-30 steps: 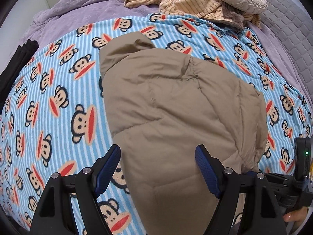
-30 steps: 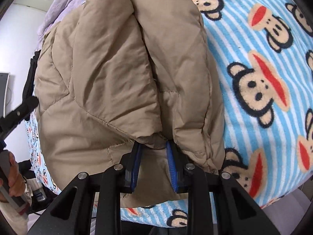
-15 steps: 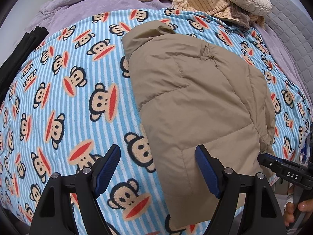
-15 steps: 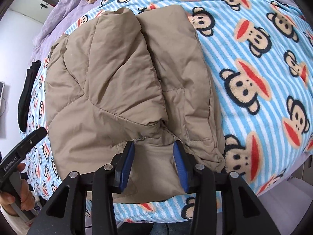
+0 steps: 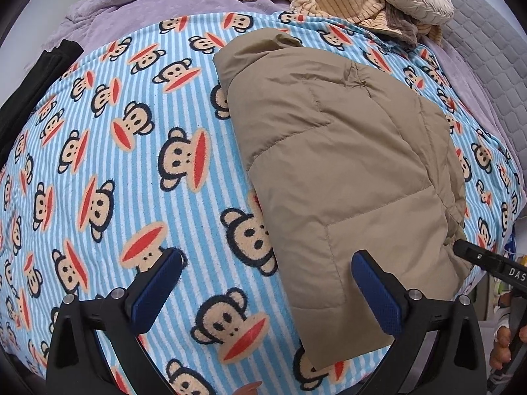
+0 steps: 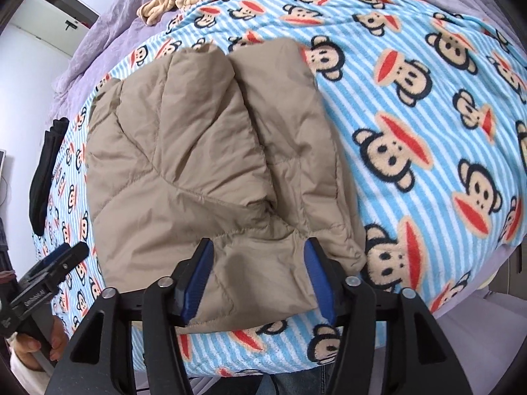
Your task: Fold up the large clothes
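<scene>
The folded tan jacket (image 6: 210, 171) lies at the near edge of the monkey blanket (image 5: 108, 151), both the left gripper (image 5: 263, 291) and right gripper (image 6: 258, 278) spread wide and empty, probably because the fold is finished

Folded tan quilted puffer jacket on a monkey-print blanket

The tan quilted puffer jacket (image 5: 342, 164) (image 6: 197, 171) lies folded into a long, thick bundle on the blue-and-white striped fleece blanket printed with monkey faces (image 5: 131, 151) (image 6: 428, 131) that covers the bed. Its matte fabric shows stitched quilt seams and soft creases. In the right wrist view two padded panels lie side by side on top, meeting along a deep crease down the middle, with a flatter layer beneath them spreading toward the near edge of the bed. In the left wrist view the far end rises into a rounded, puffy lump, and the right side bunches into rolled folds.
</scene>
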`<state>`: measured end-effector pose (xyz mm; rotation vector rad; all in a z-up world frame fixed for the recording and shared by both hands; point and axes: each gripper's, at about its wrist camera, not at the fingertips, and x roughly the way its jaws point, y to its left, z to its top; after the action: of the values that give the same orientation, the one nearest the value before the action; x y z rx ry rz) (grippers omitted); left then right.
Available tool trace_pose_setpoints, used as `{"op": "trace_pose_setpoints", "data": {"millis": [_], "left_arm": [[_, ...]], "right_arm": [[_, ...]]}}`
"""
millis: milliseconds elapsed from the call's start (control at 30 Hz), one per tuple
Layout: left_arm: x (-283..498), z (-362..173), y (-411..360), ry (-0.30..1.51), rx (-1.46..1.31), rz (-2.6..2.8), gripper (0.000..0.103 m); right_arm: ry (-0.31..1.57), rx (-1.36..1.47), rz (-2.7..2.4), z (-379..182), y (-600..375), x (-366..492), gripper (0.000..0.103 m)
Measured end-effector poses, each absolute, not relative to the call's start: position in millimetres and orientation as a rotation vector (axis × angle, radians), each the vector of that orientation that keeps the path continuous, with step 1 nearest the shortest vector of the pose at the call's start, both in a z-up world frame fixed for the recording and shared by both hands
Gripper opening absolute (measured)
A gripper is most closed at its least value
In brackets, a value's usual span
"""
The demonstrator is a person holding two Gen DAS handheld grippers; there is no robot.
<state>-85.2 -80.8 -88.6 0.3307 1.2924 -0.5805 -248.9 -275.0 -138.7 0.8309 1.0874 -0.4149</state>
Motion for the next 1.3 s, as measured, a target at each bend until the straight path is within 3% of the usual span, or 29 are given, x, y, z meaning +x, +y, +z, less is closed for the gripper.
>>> {"op": "trace_pose_setpoints", "data": {"millis": [33,333,433,767,1200,1267,1300], "left_arm": [[-81.8,-86.8,-81.4,1.296,0.334,-0.578,0.103],[-61.2,-96.9,-96.9,1.338,0.272,-0.522,0.103],[-52.7,-101.8,-103.8,1.34,0.245,-0.52,0.103],[-31.0,-116.5,-110.4,1.423,0.076,-0.564,0.103],[-23.5,-136.7,-123.8,1.507,-0.053,-0.699,0.103],[-19.2,-143.1,-120.3,1.524,-0.098,-0.721,0.103],[-16.6,-146.9,-119.0,1.534,-0.122,-0.733,0.103]], "right_arm": [[1.081,0.829,-0.413,-136.3,-279.5,-248.7,0.07],[1.111,0.818,-0.338,-133.6,-326.5,-220.7,0.072],[1.116,0.811,-0.301,-136.3,-340.3,-214.5,0.083],[1.105,0.803,-0.139,-145.5,-360.0,-197.9,0.085],[1.258,0.681,-0.101,-181.8,-365.2,-167.5,0.086],[1.261,0.734,-0.075,-192.4,-373.3,-165.7,0.102],[1.254,0.758,-0.062,-197.9,-376.8,-164.3,0.103]]}}
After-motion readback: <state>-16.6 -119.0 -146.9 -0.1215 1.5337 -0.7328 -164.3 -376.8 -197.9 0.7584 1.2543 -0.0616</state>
